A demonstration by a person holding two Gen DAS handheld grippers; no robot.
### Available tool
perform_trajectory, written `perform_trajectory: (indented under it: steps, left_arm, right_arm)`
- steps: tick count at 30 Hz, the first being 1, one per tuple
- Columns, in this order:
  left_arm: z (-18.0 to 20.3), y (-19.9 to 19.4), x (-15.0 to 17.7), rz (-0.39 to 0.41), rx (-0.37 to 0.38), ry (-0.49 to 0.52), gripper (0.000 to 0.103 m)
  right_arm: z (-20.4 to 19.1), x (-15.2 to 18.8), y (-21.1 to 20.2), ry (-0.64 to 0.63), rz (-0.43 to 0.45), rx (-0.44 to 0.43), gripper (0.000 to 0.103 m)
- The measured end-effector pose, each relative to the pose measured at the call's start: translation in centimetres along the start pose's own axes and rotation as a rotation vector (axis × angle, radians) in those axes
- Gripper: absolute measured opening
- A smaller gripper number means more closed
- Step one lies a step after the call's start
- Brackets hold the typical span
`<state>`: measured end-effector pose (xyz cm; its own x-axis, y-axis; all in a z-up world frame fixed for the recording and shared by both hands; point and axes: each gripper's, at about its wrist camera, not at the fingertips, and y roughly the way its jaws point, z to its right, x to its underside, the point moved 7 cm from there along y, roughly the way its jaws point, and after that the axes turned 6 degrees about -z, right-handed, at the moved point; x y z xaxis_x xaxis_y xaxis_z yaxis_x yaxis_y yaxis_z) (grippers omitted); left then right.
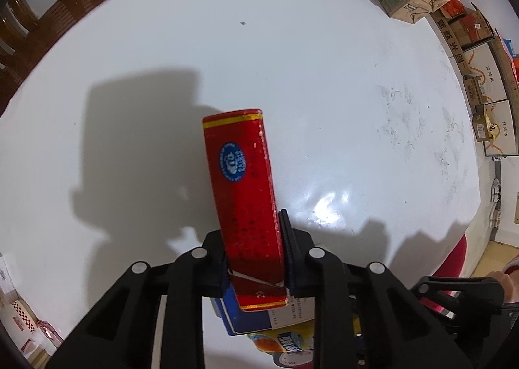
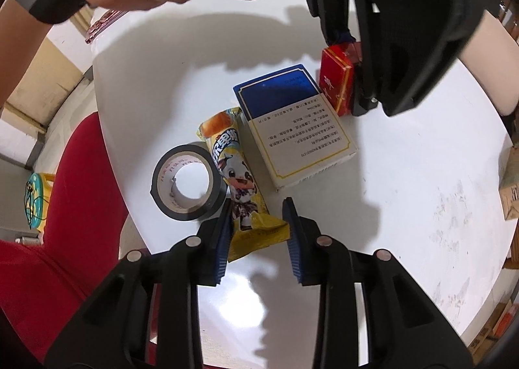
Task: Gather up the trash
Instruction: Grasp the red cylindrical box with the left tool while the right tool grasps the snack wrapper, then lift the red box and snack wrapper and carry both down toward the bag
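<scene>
my left gripper (image 1: 254, 258) has its fingers clamped on the flat sides of the red cardboard cigarette pack (image 1: 243, 180), standing upright on the white tabletop (image 1: 324, 77): light, stiff, prob crushes if squeezed hard. right gripper (image 2: 258, 223) fingers sit narrow round the tail of the yellow crinkly snack wrapper (image 2: 240, 180) lying flat; limp n slippery, so i'd pinch the sealed end

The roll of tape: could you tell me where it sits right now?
In the right wrist view, the roll of tape lies flat on the white table, touching the yellow snack wrapper's left side.
</scene>
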<state>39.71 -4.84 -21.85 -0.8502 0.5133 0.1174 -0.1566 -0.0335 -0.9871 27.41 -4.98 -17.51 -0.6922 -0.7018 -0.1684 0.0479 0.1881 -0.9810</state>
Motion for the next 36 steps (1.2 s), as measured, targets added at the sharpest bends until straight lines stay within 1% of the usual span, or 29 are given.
perform_trajectory:
  steps: [2,4,5,8,13,15,17,19,20,21,22,25,28,32,36]
  left_arm:
    - [-0.1,0.0,0.1,0.009,0.000,-0.007,0.024]
    - [-0.3,0.0,0.2,0.013,0.001,-0.017,0.024]
    - [-0.5,0.0,0.2,0.018,-0.001,-0.027,0.024]
    - [0.7,0.0,1.2,0.031,0.001,-0.048,0.024]
    - [0.7,-0.5,1.5,0.051,-0.003,-0.062,0.024]
    - [0.7,-0.6,1.9,0.058,-0.003,-0.064,0.024]
    - [-0.1,-1.4,2.7,0.068,-0.008,-0.070,0.024]
    - [-1.3,-2.6,2.8,0.075,-0.005,-0.079,0.024]
    - [-1.5,-2.9,3.1,0.079,-0.006,-0.087,0.024]
    - [-1.0,-3.4,2.2,0.074,-0.007,-0.095,0.024]
    - [-1.7,-4.5,1.8,0.078,-0.005,-0.099,0.024]
    - [-2.1,-5.9,2.0,0.099,-0.006,-0.118,0.024]
    - [-2.4,-7.8,3.0,0.126,-0.014,-0.126,0.024]
    - [-2.2,-10.6,5.1,0.169,-0.048,-0.124,0.024]
    - [-2.0,-12.3,8.4,0.198,-0.080,-0.116,0.024]
  right_arm:
    - [0.2,0.3,-0.4,0.012,0.006,0.021,0.030]
    - [0.1,0.4,-0.4,0.024,0.006,0.027,0.022]
    - [0.2,0.6,-0.6,0.033,0.004,0.032,0.020]
    - [0.3,1.0,-0.8,0.043,-0.006,0.037,0.019]
    - [-0.7,1.2,-0.7,0.045,-0.010,0.047,0.017]
    - [-0.8,1.2,-1.1,0.049,-0.001,0.065,0.017]
    - [-0.7,1.3,-1.8,0.060,0.012,0.071,0.016]
    - [-1.0,1.2,-2.3,0.068,0.023,0.073,0.016]
    - [-1.0,1.3,-2.8,0.070,0.035,0.085,0.016]
    - [-1.0,1.3,-3.4,0.073,0.046,0.099,0.016]
    - [-0.8,1.5,-4.0,0.075,0.056,0.110,0.016]
    - [-0.2,1.9,-5.6,0.097,0.084,0.139,0.016]
    - [0.1,2.4,-7.3,0.126,0.117,0.179,0.016]
    - [1.0,3.4,-10.4,0.183,0.177,0.229,0.016]
    - [1.3,4.3,-13.9,0.221,0.242,0.273,0.016]
